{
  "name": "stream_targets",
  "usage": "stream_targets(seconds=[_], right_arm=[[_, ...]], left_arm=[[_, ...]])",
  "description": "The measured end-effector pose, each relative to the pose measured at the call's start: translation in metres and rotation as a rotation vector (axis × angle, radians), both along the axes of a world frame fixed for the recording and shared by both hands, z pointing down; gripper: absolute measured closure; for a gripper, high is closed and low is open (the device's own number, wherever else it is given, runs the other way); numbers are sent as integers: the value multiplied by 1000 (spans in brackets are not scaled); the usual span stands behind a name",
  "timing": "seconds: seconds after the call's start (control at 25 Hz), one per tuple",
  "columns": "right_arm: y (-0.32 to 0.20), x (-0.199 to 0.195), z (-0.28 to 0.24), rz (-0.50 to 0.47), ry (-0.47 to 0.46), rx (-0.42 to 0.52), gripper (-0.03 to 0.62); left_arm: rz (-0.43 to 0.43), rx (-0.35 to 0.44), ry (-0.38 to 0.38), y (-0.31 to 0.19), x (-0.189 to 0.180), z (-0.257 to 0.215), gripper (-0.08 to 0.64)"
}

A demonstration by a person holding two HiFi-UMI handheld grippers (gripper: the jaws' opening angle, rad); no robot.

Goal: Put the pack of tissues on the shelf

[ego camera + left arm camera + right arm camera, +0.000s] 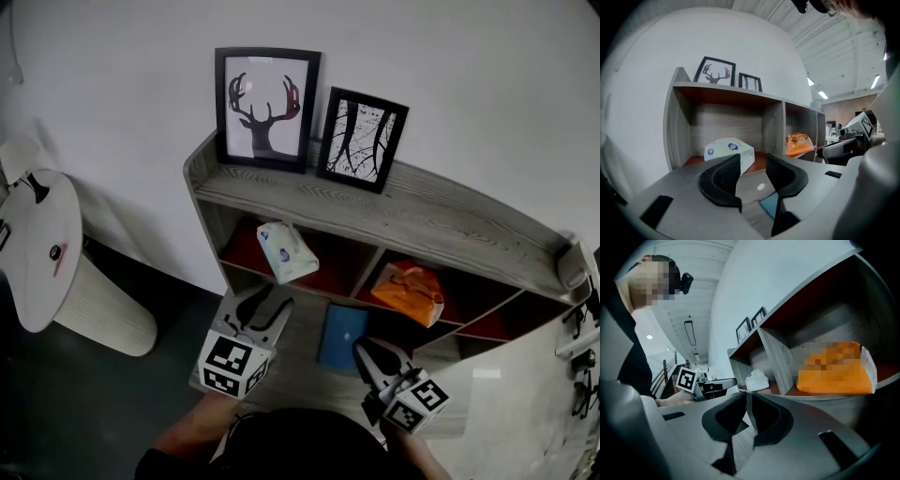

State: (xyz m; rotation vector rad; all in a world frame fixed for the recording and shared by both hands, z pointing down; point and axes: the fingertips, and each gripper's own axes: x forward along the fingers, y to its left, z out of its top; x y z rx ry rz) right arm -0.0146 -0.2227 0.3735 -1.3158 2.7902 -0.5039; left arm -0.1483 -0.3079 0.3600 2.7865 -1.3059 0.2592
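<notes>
The left gripper [752, 161] stands wide open. In its own view the two dark jaws are well apart with nothing between them, only grey wood and a corner of a flat blue thing [769, 205] showing low in the gap. The right gripper [747, 399] is narrow, its jaw tips drawn together on nothing.

Just past the left jaws, in the centre-left of that view, the pack of tissues [729, 150] lies in the upper left compartment of the shelf [677, 122], on its reddish floor and apart from the jaws. It is a soft white packet with round blue marks on its face, and it sits tilted rather than flat (the print is too small to read).

The head view alone shows both grippers together at the bottom of the frame, each with its marker cube. It also places the blue thing on the lower level, between them. The right gripper view alone catches the left gripper from the side at mid left, with the tissues small and white beyond it.

An orange pack [410, 292] sits in the neighbouring compartment to the right. On the top board stand a framed deer picture [265, 108] and a framed branch picture [363, 139], leaning on the white wall. A round white table [37, 248] is at the left edge.
</notes>
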Motion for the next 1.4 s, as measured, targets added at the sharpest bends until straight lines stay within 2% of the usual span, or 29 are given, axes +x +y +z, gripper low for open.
stream_targets(seconds=[0.44, 0.68, 0.84, 1.08, 1.4], right_arm=[[6, -11, -8, -24, 11, 24, 548], [6, -13, -16, -12, -21, 40, 548], [8, -7, -9, -16, 22, 27, 554], [10, -1, -11, -10, 12, 41, 566], [14, -3, -15, -14, 2, 49, 574]], left_arm=[[79, -24, 66, 44, 14, 4, 390], [139, -52, 52, 66, 21, 16, 391], [131, -62, 74, 71, 20, 21, 424], [114, -46, 86, 71, 16, 17, 502], [123, -48, 65, 69, 22, 18, 520]])
